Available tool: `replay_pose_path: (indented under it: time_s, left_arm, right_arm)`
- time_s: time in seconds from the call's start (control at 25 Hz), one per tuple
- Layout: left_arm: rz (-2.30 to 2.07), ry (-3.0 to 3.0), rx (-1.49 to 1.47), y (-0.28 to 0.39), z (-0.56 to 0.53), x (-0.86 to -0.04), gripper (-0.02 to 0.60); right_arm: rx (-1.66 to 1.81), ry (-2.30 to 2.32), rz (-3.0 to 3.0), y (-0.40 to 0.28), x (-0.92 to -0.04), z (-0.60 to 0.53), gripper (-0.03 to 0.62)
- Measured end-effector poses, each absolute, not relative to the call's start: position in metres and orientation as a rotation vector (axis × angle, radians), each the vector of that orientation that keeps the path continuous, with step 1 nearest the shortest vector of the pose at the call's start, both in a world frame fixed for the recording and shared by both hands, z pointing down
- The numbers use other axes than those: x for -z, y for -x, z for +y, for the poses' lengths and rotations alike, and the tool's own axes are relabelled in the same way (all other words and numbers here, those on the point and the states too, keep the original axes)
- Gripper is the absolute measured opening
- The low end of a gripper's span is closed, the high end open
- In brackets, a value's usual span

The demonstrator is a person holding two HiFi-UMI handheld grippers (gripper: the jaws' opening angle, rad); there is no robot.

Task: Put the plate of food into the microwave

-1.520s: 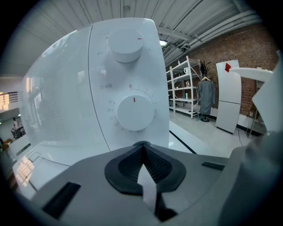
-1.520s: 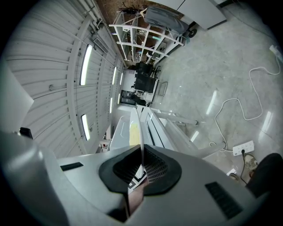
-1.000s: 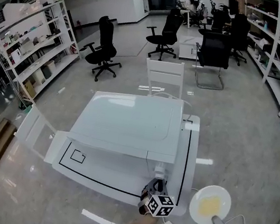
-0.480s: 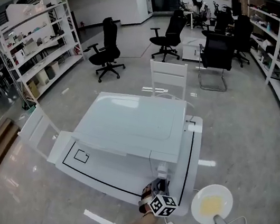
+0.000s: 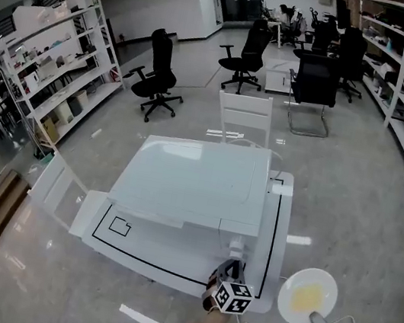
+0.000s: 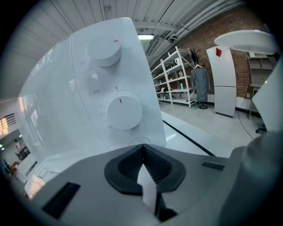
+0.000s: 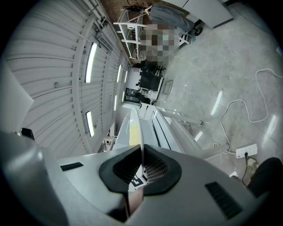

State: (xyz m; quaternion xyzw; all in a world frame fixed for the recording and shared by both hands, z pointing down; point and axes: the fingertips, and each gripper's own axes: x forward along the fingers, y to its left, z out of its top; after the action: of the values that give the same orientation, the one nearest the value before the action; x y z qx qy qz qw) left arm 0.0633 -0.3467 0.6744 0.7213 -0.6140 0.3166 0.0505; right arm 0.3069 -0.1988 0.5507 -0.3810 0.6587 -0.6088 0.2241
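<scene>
Your right gripper (image 5: 314,321) pinches the near rim of the plate (image 5: 307,296) of yellow food, which sits beyond the table's (image 5: 277,232) right edge, apart from the microwave (image 5: 195,179). Your left gripper (image 5: 228,268), jaws pressed together and empty, points at the microwave's lower dial (image 6: 124,112).

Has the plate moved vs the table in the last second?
No. The plate stays just right of the table's front right corner, same gap as before; only the head camera shifted.
</scene>
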Motion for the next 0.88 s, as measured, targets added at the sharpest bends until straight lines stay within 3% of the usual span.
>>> replay_pose_path:
  time_s: [0.4, 0.88]
  left_arm:
    - [-1.930, -2.147, -1.043, -0.0616, -0.3550, -0.6760, 0.003]
    - [-1.974, -2.218, -1.448, -0.0637, -0.3498, -0.6759, 0.003]
  right_arm:
    - [1.671, 1.053, 1.824, -0.3074, -0.5499, -0.2021, 0.009]
    - [1.671, 1.055, 1.814, -0.3080, -0.5486, -0.2022, 0.009]
